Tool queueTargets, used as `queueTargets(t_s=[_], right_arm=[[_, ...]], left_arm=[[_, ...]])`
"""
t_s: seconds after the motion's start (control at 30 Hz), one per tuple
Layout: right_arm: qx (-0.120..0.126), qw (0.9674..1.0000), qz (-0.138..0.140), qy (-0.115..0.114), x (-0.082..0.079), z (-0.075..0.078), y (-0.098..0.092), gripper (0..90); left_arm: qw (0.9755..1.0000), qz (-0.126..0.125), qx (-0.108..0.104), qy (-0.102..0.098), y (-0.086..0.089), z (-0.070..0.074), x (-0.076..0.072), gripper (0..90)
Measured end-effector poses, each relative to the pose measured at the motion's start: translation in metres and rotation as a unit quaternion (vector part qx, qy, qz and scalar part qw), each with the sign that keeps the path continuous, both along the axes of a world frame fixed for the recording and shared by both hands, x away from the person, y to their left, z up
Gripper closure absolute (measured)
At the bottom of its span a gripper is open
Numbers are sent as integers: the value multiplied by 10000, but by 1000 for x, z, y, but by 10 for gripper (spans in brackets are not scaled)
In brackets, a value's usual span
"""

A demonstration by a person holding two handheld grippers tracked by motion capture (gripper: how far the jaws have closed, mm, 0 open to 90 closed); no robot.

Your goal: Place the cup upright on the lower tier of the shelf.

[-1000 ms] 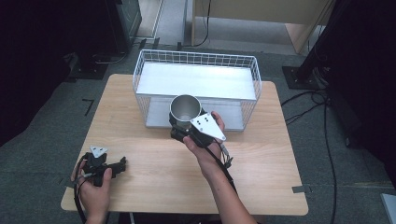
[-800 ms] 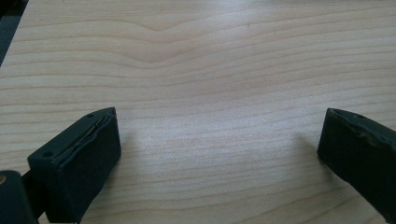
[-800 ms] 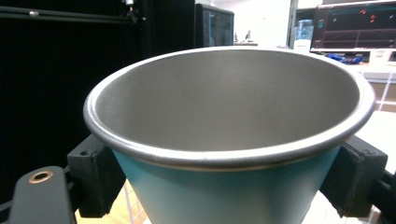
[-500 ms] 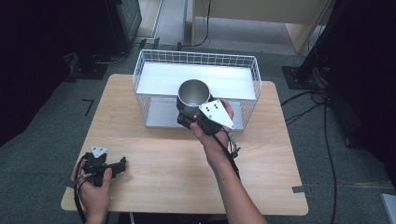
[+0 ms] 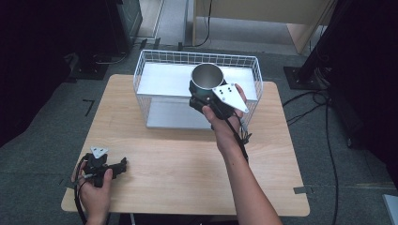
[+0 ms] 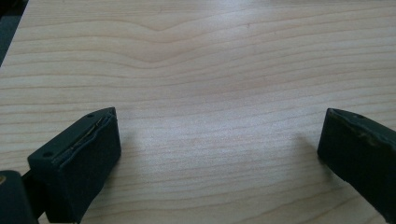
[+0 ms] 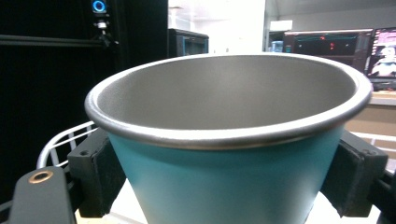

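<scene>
A teal metal cup (image 5: 205,80) with a bare steel inside is held upright above the white wire basket (image 5: 155,70). My right gripper (image 5: 201,100) is shut on the cup, one jaw on each side of its teal wall (image 7: 224,186). The cup hangs over the basket's raised white shelf (image 5: 164,79). My left gripper (image 5: 119,165) rests low over the wooden table (image 5: 187,164) near its front left corner. Its jaws stand wide apart, with bare wood (image 6: 219,130) between them.
The basket stands at the back middle of the table, with a lower white floor (image 5: 173,115) in front of the shelf. A cable (image 5: 244,140) trails along the right forearm. Dark equipment and stands surround the table on grey floor.
My right gripper has lifted the cup up and away, from the basket's front wall to above its shelf. The left gripper has stayed put.
</scene>
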State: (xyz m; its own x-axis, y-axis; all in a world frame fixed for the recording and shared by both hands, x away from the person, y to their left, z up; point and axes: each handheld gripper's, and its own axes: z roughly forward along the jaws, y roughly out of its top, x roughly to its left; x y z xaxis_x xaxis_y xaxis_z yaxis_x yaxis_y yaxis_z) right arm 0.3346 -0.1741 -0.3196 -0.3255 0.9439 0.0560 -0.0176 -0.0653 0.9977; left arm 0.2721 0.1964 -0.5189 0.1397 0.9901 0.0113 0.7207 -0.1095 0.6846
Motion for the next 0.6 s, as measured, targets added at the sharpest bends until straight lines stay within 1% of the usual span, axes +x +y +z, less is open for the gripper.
queueTargets(t_s=[0.2,0.6], right_arm=[[-21,9999,-150,13,15,5,-10,144],[-52,9993,-364,98,44,9,-20,144]], left_arm=[[10000,-3,5,0,0,0,0,0],[10000,9,-7,-11,0,0,0,0]])
